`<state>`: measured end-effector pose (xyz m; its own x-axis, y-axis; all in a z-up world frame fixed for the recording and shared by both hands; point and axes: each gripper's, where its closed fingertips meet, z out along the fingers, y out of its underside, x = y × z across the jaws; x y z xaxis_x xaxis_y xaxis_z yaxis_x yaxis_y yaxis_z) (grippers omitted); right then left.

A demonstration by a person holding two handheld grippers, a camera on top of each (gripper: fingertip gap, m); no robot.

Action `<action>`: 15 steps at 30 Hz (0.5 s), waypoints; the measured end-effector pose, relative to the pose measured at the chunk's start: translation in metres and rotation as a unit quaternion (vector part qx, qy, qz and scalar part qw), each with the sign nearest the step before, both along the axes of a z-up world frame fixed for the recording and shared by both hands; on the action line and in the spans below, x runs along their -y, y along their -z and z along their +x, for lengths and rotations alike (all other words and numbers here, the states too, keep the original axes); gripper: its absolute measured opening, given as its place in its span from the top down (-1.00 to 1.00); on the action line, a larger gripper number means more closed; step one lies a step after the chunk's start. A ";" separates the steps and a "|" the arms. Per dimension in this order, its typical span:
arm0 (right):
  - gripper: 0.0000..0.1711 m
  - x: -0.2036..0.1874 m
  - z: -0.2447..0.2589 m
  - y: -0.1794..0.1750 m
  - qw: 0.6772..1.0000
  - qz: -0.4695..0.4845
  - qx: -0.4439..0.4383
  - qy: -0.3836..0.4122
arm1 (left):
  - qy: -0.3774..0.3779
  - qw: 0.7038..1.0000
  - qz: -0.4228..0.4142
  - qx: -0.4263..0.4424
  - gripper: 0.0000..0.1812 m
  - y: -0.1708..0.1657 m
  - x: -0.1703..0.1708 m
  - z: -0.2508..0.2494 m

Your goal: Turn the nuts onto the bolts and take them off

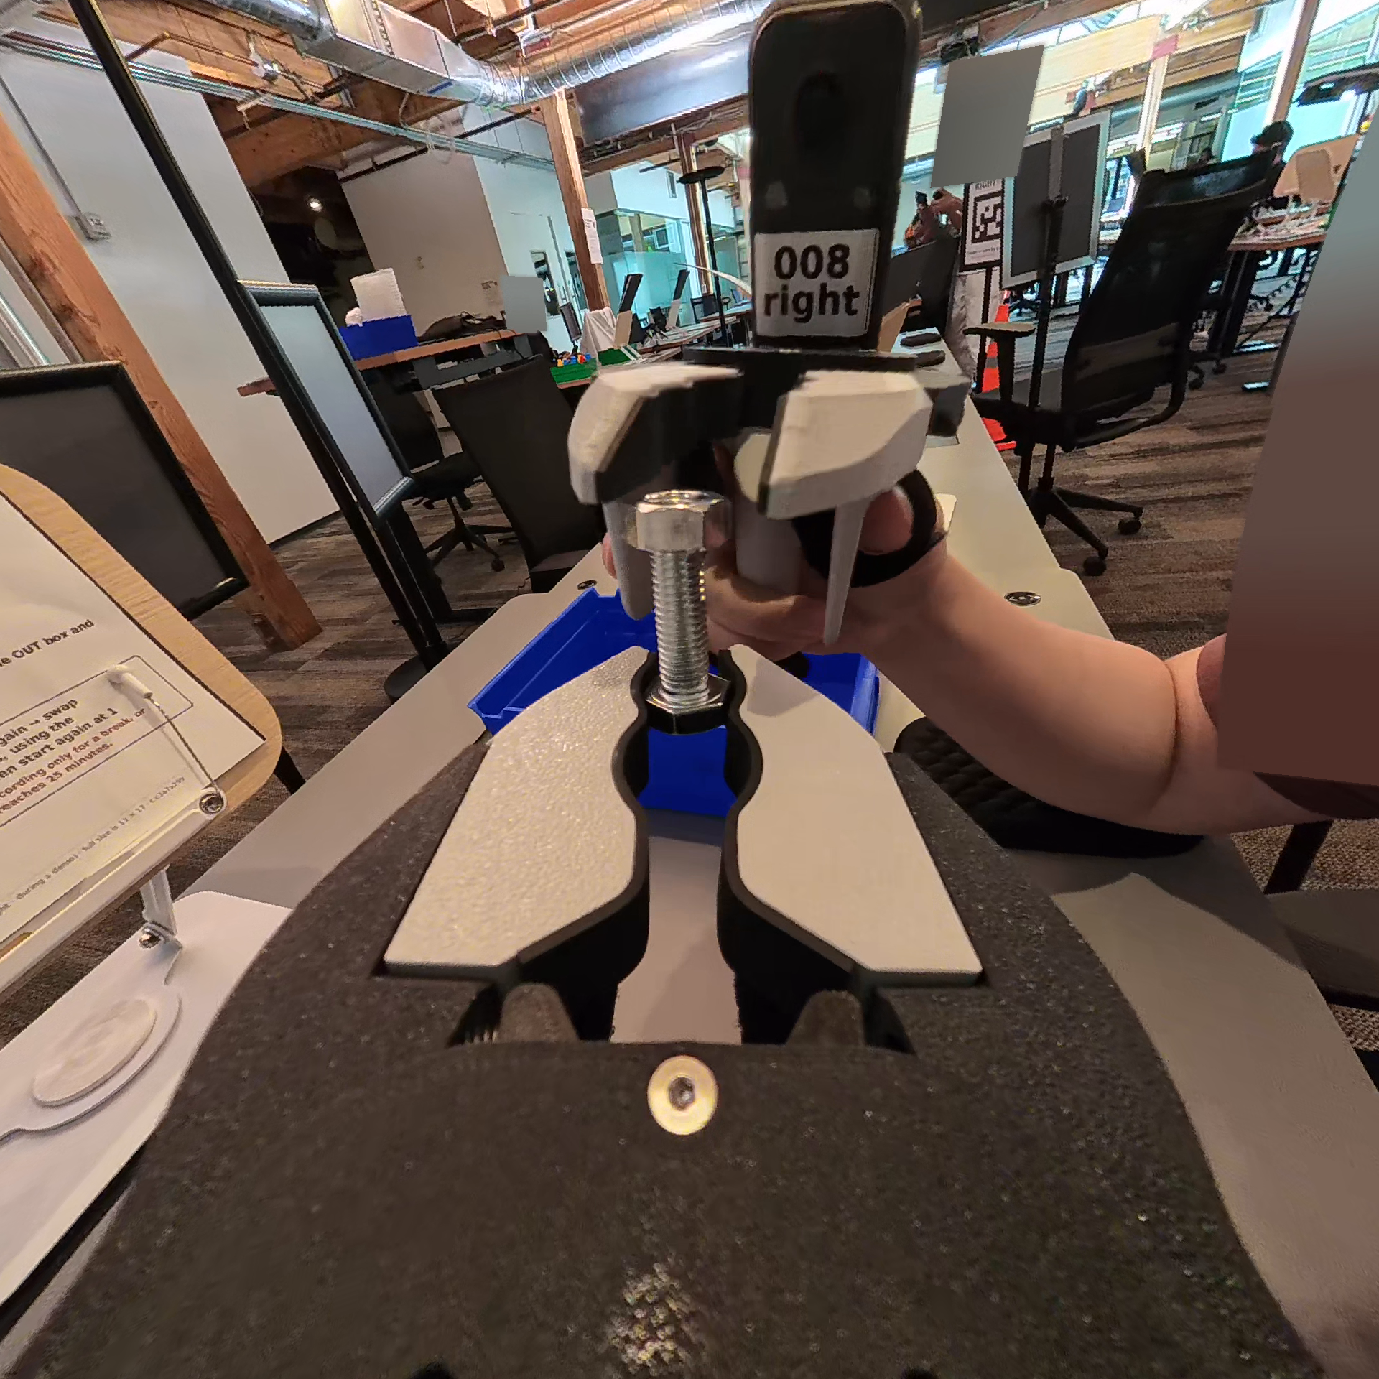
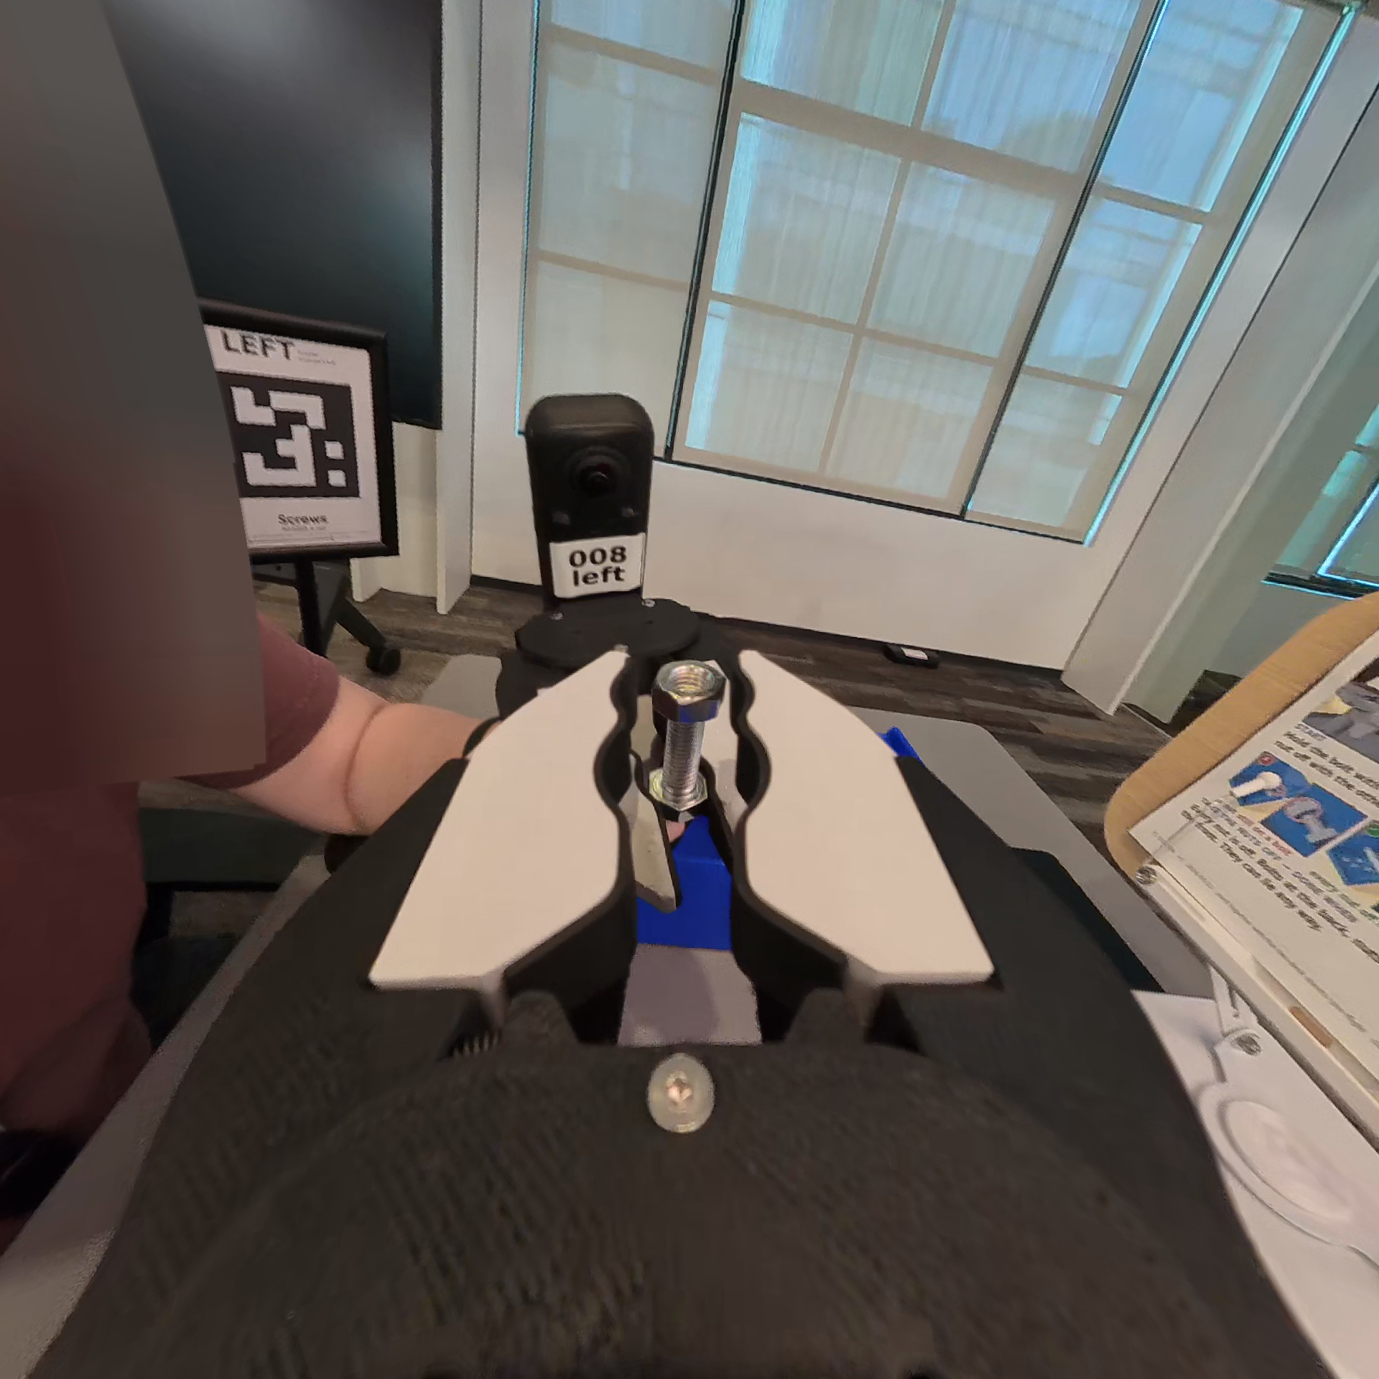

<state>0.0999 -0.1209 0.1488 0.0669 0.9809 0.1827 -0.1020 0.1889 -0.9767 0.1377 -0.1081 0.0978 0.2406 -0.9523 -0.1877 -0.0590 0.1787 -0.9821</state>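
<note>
- My left tongs (image 1: 688, 675) are clenched on the nut (image 1: 686, 705), which sits in the notch between the two fingers.
- My right tongs (image 2: 683, 664) grasp the bolt (image 1: 680, 612) by its hex head, so the bolt stands upright with its head on top and its thread pointing down.
- The nut is at the lower end of the thread, far from the head. Most of the thread between them is bare.
- I judge this is the turning step. The nut is either just started on the thread or almost off; from this one moment I cannot tell which way it goes.
- The next move calls for one side to hold firm while the other twists around the bolt's axis. Both tongs must stay in line, otherwise the nut may jam or slip out.
- Both parts are held in the air above a blue bin (image 1: 552, 671), which rests on a grey table (image 1: 418, 783).
- A wooden board with an instruction sheet (image 2: 1268, 821) stands beside the table.
- The room is an open office with black chairs (image 1: 1119, 358), wooden beams and carpet. On the other side there is a big window (image 2: 933, 261) and a sign with a black-and-white marker (image 2: 298, 440).
</note>
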 end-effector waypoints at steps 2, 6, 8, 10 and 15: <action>0.77 -0.001 -0.001 0.003 1.000 0.002 0.010 0.006 | 0.000 1.000 0.001 0.000 0.84 0.000 0.001 0.000; 0.78 0.000 -0.001 0.003 1.000 -0.014 0.012 -0.007 | 0.003 1.000 0.001 -0.004 0.84 0.001 0.002 0.001; 0.78 0.001 0.000 0.004 0.999 -0.028 0.013 -0.016 | 0.002 1.000 0.003 -0.005 0.84 0.001 0.002 0.001; 0.78 0.003 0.001 0.005 0.998 -0.043 0.017 -0.034 | 0.008 1.000 0.004 -0.006 0.84 0.002 0.004 0.002; 0.78 0.013 0.003 0.008 0.994 -0.063 0.033 -0.084 | 0.046 0.999 0.005 -0.017 0.84 0.006 0.016 0.008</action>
<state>0.1030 -0.1339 0.1405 -0.1070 0.9926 0.0573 -0.0559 0.0515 -0.9971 0.1453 -0.1236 0.0921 0.1450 -0.9680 -0.2048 -0.0753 0.1956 -0.9778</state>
